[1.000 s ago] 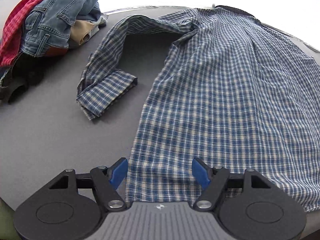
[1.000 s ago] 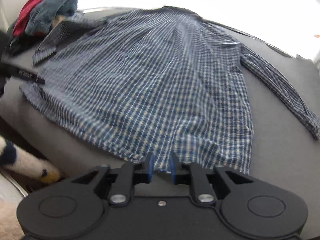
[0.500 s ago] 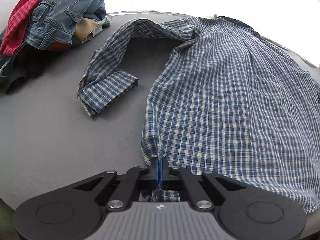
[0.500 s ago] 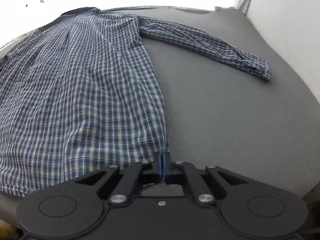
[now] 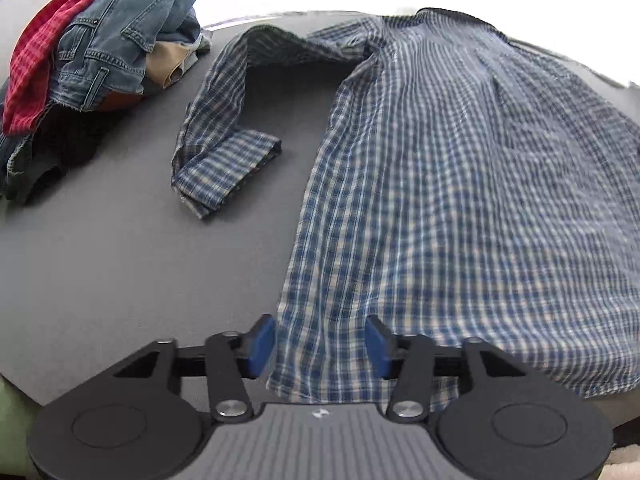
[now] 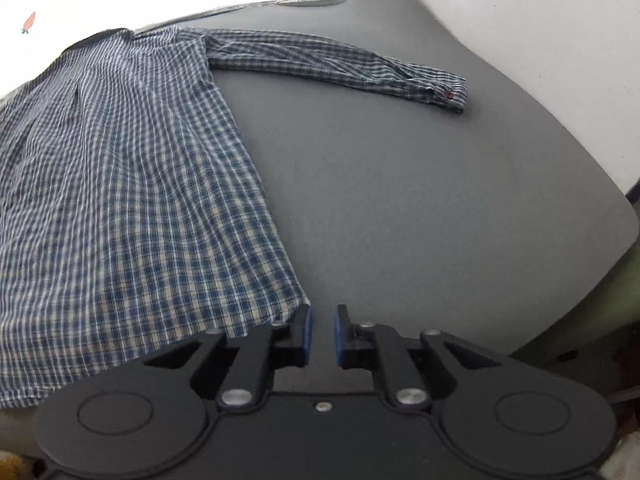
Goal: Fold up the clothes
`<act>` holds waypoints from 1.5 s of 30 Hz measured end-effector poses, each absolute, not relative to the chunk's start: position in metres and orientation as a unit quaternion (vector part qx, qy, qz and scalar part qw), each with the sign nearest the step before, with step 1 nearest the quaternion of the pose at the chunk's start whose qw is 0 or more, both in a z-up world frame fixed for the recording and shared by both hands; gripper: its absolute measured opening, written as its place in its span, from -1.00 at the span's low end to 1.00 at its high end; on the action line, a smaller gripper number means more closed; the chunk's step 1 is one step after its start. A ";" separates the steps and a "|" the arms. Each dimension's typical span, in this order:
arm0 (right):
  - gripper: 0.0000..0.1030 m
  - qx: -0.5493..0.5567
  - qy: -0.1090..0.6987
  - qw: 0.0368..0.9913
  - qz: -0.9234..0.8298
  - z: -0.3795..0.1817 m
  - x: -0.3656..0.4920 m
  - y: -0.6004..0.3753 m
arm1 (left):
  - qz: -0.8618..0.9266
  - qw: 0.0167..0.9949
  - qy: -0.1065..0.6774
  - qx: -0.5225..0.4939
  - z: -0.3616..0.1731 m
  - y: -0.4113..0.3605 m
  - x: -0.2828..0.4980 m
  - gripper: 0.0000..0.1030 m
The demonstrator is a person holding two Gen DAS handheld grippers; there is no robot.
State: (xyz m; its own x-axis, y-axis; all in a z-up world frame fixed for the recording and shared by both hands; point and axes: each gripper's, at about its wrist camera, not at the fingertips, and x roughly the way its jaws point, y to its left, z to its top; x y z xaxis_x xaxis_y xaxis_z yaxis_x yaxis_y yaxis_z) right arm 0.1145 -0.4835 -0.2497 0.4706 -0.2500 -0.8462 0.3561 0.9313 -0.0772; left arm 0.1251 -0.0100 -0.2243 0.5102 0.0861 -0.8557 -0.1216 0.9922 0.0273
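The plaid shirt [image 5: 460,200] is lying spread flat, back up, on the grey table [image 5: 100,260], its hem running along the table's near edge at six o'clock and its collar pointing toward twelve. In the left wrist view its left sleeve [image 5: 224,132] is bending back on itself at about ten o'clock, the cuff doubled over just beside the shirt's side seam, with a bare wedge of table between them. In the right wrist view the right sleeve [image 6: 340,64] is stretching out straight toward two o'clock, its cuff [image 6: 448,92] lying well short of the table's far corner. The left gripper [image 5: 320,344] is hovering over the hem's left corner, its jaws having just been opening and now standing wide apart with cloth lying between them but not pinched. The right gripper [image 6: 322,334] is sitting just off the hem's right corner, its jaws having just been opening to a narrow gap with only bare table showing between them. A wide stretch of table is lying open from three to five o'clock of the shirt. A pile of clothes [image 5: 100,52], denim and red check, is crowding the table's far left at eleven o'clock.
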 end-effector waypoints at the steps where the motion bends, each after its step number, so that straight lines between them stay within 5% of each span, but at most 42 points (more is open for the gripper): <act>1: -0.46 0.059 0.474 0.859 -0.182 -0.245 0.112 -0.484 | 0.051 0.876 0.479 -0.029 -0.218 -0.009 0.125 0.35; 4: -0.33 0.046 0.461 0.865 -0.194 -0.239 0.112 -0.484 | 0.022 0.890 0.452 -0.056 -0.212 -0.020 0.138 0.62; 9: -0.10 0.056 0.431 0.877 -0.202 -0.235 0.120 -0.497 | -0.017 0.898 0.437 -0.048 -0.215 -0.075 0.171 0.62; 23: 0.10 0.154 0.374 0.883 -0.239 -0.254 0.214 -0.691 | -0.038 0.878 0.475 0.036 -0.241 -0.257 0.211 0.68; 29: 0.15 0.192 0.363 0.876 -0.254 -0.273 0.269 -0.757 | 0.009 0.861 0.508 -0.014 -0.253 -0.283 0.231 0.68; 31: 0.11 0.194 0.360 0.875 -0.261 -0.278 0.281 -0.763 | 0.012 0.858 0.513 -0.006 -0.254 -0.289 0.233 0.68; 32: -0.08 0.194 0.358 0.875 -0.260 -0.279 0.286 -0.765 | 0.013 0.858 0.514 0.002 -0.255 -0.292 0.233 0.68; 34: -0.87 0.170 0.364 0.881 -0.250 -0.281 0.296 -0.764 | 0.016 0.856 0.517 0.018 -0.256 -0.296 0.233 0.68; 35: -0.98 0.151 0.368 0.882 -0.253 -0.281 0.301 -0.763 | 0.020 0.855 0.518 0.014 -0.257 -0.295 0.234 0.68; 43: -0.93 0.052 0.366 0.887 -0.278 -0.270 0.319 -0.788 | 0.051 0.850 0.524 -0.027 -0.260 -0.279 0.239 0.69; 45: -0.58 0.020 0.394 0.873 -0.287 -0.275 0.325 -0.788 | 0.051 0.850 0.524 -0.026 -0.259 -0.276 0.239 0.69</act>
State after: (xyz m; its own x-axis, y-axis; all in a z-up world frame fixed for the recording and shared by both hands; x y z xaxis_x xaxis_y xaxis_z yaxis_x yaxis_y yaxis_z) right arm 0.3249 -0.7878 -0.2752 0.5247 -0.4848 -0.6998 0.5164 0.8347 -0.1911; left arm 0.2386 -0.2764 -0.2592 0.4455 0.0583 -0.8934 -0.1137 0.9935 0.0082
